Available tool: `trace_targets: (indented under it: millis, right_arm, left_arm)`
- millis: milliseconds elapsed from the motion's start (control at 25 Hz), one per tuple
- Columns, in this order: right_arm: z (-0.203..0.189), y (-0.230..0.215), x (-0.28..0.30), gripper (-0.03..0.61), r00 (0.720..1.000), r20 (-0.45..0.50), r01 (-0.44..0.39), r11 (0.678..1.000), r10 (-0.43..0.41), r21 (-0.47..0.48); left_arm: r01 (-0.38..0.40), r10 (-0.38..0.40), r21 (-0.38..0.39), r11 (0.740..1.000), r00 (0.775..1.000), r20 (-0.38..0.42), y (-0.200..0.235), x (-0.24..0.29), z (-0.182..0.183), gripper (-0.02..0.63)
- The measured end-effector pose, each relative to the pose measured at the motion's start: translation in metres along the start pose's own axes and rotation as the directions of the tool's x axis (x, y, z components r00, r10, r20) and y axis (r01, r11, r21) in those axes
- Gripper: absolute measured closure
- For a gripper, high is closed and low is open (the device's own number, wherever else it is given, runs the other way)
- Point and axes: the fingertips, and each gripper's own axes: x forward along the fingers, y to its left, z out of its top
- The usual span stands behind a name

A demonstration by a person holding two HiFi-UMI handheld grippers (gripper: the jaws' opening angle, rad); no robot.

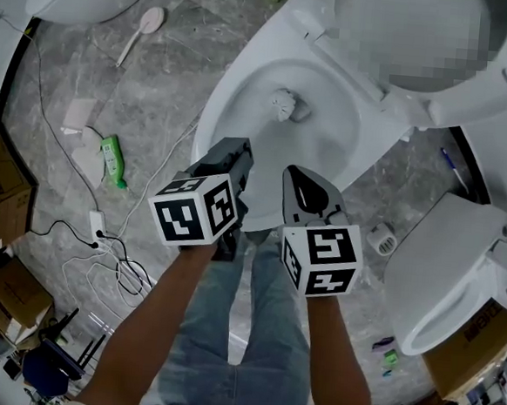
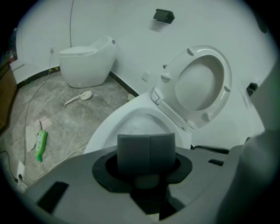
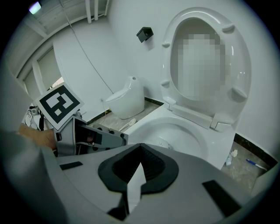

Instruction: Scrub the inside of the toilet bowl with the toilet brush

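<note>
Scrubbing not begun. Left gripper (image 2: 146, 149) and right gripper (image 3: 139, 151) hover over bowl (image 1: 219, 107), both closed, empty. Brush (image 1: 145, 24) lies on floor (image 1: 161, 103); I judge fetching it comes next.

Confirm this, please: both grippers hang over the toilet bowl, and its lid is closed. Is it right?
Not entirely. The lid is raised and leans back, not closed; the left gripper view shows it. The rest holds: the left gripper and the right gripper both hang over the toilet bowl.

White toilet bowl (image 1: 235, 108) stands open, seat (image 2: 225, 83) tipped up; pale toilet brush (image 1: 143, 28) lies flat on the floor (image 1: 166, 86), well apart.
</note>
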Motion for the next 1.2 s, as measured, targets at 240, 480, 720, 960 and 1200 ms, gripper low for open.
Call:
trace_targets:
  millis: [240, 480, 720, 960, 1200]
  right_arm:
    - [-0.002, 0.0, -0.008, 0.58, 1.0, -0.003, 0.009, 1.0, -0.009, 0.023]
    - [0.002, -0.001, -0.02, 0.58, 1.0, 0.0, 0.025, 0.999, -0.025, 0.038]
    - [0.005, -0.009, -0.031, 0.58, 0.999, 0.001, 0.044, 0.998, -0.044, 0.039]
    - [0.006, -0.01, -0.033, 0.58, 0.999, 0.005, 0.049, 0.998, -0.049, 0.04]
    - [0.002, -0.005, -0.029, 0.58, 0.999, 0.002, 0.042, 0.998, -0.042, 0.047]
  left_arm:
    - [-0.031, 0.031, 0.006, 0.999, 0.999, -0.014, 0.009, -0.02, -0.006, 0.457]
    - [-0.053, 0.054, 0.016, 0.998, 0.997, -0.047, 0.015, -0.038, -0.022, 0.457]
    - [-0.055, 0.058, 0.03, 0.998, 0.995, -0.083, 0.016, -0.049, -0.04, 0.457]
    - [-0.049, 0.056, 0.064, 0.997, 0.992, -0.116, 0.011, -0.049, -0.053, 0.457]
    - [-0.026, 0.035, 0.067, 0.997, 0.988, -0.148, 0.0, -0.043, -0.066, 0.457]
